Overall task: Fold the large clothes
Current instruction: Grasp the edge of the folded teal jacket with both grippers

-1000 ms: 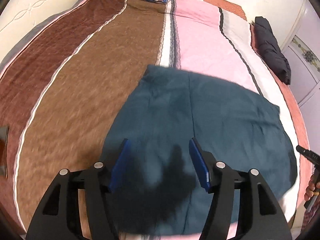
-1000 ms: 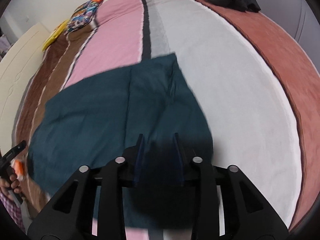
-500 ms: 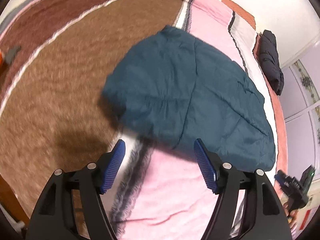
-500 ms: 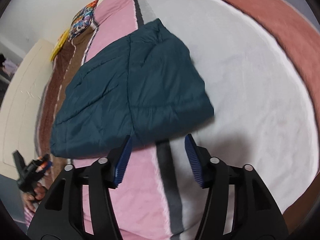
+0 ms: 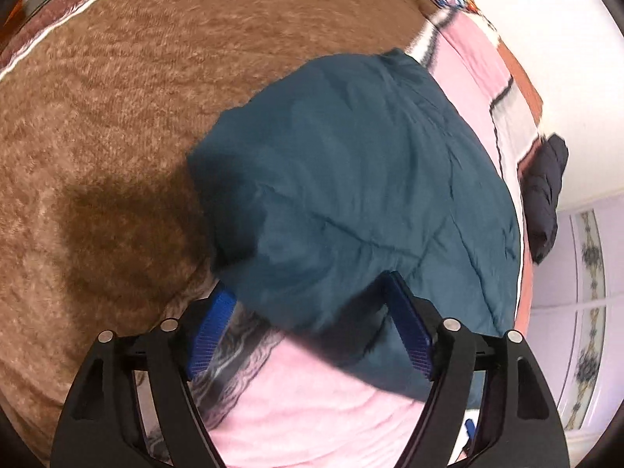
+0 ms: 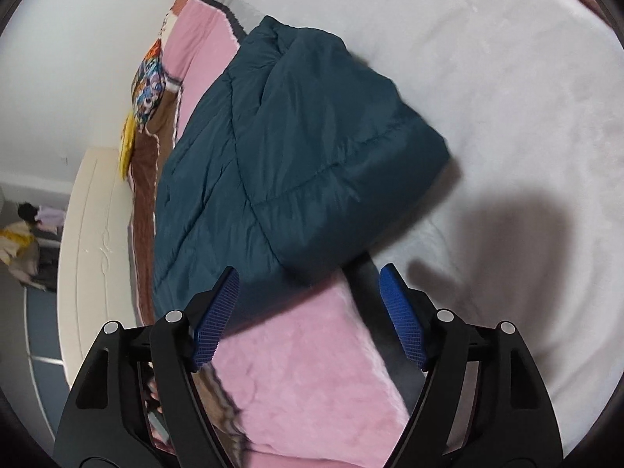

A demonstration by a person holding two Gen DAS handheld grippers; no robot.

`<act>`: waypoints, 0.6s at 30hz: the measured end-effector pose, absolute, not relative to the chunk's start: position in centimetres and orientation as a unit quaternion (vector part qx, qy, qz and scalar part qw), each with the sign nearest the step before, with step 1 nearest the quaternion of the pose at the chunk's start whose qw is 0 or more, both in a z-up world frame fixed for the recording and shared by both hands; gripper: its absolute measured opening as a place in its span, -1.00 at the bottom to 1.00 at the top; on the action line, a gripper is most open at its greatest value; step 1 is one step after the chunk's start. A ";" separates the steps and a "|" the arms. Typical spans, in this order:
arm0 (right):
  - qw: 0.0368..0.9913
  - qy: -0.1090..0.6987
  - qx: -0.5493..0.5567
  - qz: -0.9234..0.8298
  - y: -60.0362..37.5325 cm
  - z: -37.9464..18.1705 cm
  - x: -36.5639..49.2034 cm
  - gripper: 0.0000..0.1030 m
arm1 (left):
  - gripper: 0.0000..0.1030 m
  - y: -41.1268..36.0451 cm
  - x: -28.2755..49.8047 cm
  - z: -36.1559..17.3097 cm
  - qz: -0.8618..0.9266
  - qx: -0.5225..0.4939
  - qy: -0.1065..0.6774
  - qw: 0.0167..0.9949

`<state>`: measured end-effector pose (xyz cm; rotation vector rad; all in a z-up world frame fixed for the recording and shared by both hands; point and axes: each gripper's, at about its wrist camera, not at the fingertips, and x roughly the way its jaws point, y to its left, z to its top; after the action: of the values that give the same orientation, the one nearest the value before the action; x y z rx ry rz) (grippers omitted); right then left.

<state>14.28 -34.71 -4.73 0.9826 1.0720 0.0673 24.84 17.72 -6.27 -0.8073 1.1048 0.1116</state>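
The bed (image 5: pixel 117 117) wore a striped blanket, brown, pink and white. On its middle lay the teal jacket (image 5: pixel 351 179), folded. The left gripper (image 5: pixel 312 323) and right gripper (image 6: pixel 310 300) stood at its near edge, jaws just spread wide, gripping nothing.

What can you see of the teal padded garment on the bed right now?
The teal garment is a puffy, quilted piece with stitched seam lines and a smooth, slightly shiny shell. It lies folded into a thick, roughly rectangular bundle on the striped blanket, across its brown, pink and white bands. Its near edge sits between the open left gripper fingers, and just ahead of the open right gripper; both sets of jaws have just been opening, neither pinching it.
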 end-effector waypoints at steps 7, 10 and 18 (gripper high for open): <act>0.750 0.488 0.447 -0.005 -34.1 -6.5 16.7 0.30 | 0.48 18.0 26.5 -6.7 0.062 -0.394 0.499 0.770; 0.756 0.484 0.440 -0.003 -34.2 -6.7 16.6 -0.19 | -0.05 18.0 26.6 -6.2 0.059 -0.390 0.489 0.778; 0.784 0.465 0.411 0.016 -34.3 -4.8 14.3 -0.60 | -0.64 16.5 24.6 -2.9 0.040 -0.321 0.470 0.821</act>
<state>14.27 -34.30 -4.75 0.8866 1.0044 0.0336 24.64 16.52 -2.85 -0.6829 1.0014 0.0854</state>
